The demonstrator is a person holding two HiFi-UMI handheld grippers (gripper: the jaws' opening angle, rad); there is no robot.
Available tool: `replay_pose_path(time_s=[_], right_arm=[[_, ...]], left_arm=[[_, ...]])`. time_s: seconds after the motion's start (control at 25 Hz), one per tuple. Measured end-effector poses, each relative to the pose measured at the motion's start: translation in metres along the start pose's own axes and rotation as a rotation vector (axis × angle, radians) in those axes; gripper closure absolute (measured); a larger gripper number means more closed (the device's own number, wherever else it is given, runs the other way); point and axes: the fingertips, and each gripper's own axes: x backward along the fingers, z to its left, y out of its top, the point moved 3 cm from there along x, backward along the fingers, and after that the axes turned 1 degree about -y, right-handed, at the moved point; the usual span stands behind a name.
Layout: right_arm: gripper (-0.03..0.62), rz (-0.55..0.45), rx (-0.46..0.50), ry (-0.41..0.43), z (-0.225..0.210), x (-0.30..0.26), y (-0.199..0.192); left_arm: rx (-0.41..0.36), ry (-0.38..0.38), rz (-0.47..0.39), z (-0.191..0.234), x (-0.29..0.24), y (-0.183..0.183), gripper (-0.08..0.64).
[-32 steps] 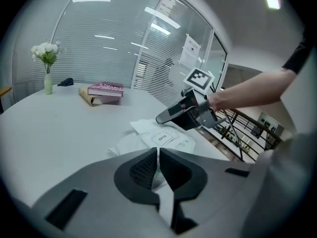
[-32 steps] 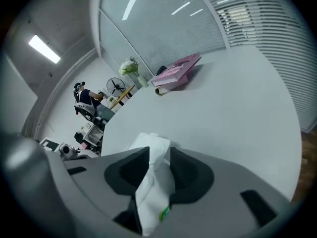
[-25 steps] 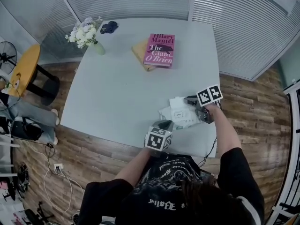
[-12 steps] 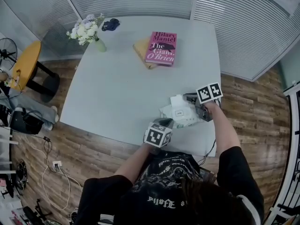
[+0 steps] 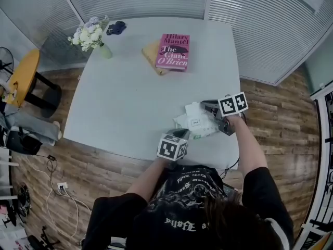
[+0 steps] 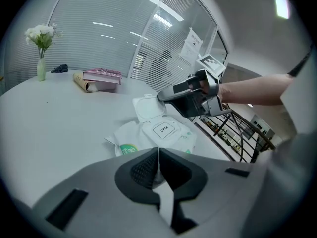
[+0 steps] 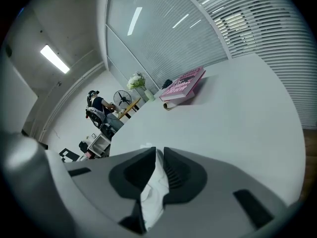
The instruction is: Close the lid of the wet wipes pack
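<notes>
The white wet wipes pack (image 5: 202, 128) lies near the table's front right edge, with an "OPEN" sticker on top (image 6: 163, 129). Its hinged lid (image 5: 193, 110) (image 6: 147, 108) stands flipped up on the far side. My right gripper (image 5: 204, 104) (image 6: 161, 96) comes in from the right at the lid's top edge. Its jaws have just been closing, and a white piece, seemingly the lid's edge (image 7: 153, 192), is pinched between them (image 7: 157, 170). My left gripper (image 5: 183, 135) (image 6: 157, 165) is shut on the pack's near edge.
A pink book (image 5: 174, 51) on a tan folder lies at the far side of the grey table (image 5: 130, 98). A vase of white flowers (image 5: 89, 35) and a small dark object (image 5: 115, 27) stand at the far left corner. A yellow stool (image 5: 23, 77) stands off the table's left.
My right gripper has closed at the lid's edge and risen slightly. The left gripper and the pack have kept still.
</notes>
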Motion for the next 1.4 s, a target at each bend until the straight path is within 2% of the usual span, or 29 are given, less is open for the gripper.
replay_pose_path(time_s=[0.16,0.4,0.6,1.04,1.24,1.4], right_arm=[[0.541,-0.016,0.011,-0.014,0.007,0.006,-0.002],[0.529,-0.033,0.057,-0.006,0.018,0.014,-0.006],[0.520,-0.002,0.133,-0.027,0.025,0.019,-0.018],[0.506,0.078,0.335,-0.108,0.037,0.034,-0.043],[0.508,0.121,0.392,-0.146,0.034,0.037,-0.059],[0.508,0.115,0.396,-0.157,0.032,0.036,-0.068]], left_arm=[[-0.012,0.003,0.004,-0.001,0.000,0.000,0.549],[0.036,-0.006,-0.015,0.002,-0.001,0.000,0.549],[0.007,-0.009,0.009,0.003,-0.002,0.000,0.549],[0.034,0.000,-0.011,0.004,-0.003,0.001,0.549],[0.050,0.022,-0.030,0.002,-0.003,0.003,0.549],[0.072,0.033,-0.038,0.004,-0.003,0.002,0.549]])
